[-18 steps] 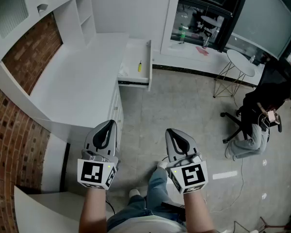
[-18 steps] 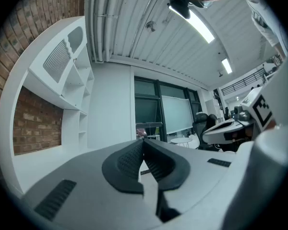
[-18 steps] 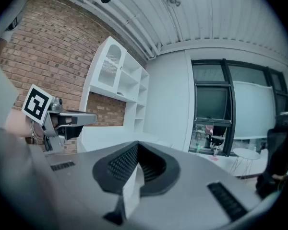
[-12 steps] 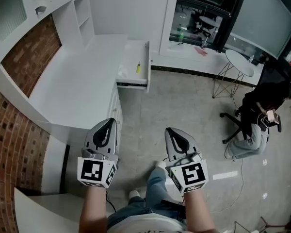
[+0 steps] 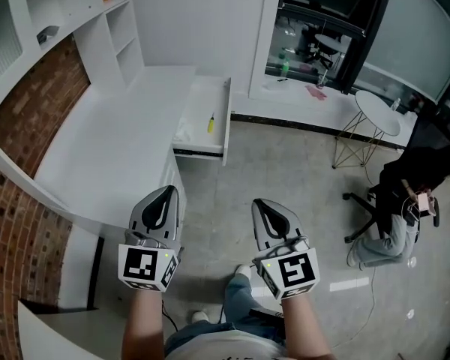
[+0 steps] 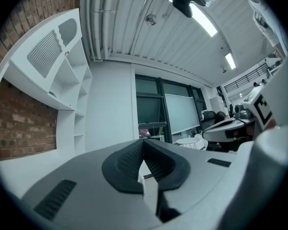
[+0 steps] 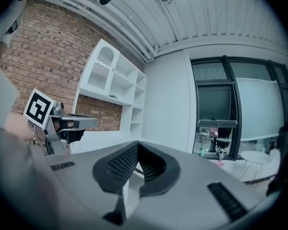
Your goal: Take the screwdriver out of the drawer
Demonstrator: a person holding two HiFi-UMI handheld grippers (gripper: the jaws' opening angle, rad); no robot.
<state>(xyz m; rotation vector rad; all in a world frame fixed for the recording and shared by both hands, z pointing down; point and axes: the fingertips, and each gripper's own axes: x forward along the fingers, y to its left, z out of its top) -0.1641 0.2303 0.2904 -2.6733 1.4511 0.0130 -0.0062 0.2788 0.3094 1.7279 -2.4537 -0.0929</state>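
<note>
Well ahead in open drawer (image 5: 219, 130): screwdriver (image 5: 210, 122), lengthwise away, slightly nearer left claw (image 5: 165, 195) than right claw (image 5: 264, 205); both closed, empty.

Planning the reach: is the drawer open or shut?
Open: the drawer juts out from the white counter, with the yellow screwdriver lying exposed inside.

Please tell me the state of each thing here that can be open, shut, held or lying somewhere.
White desk drawer: pulled open.
Yellow-handled screwdriver: lying inside the drawer, untouched.
Left claw: shut, empty.
Right claw: shut, empty.
</note>
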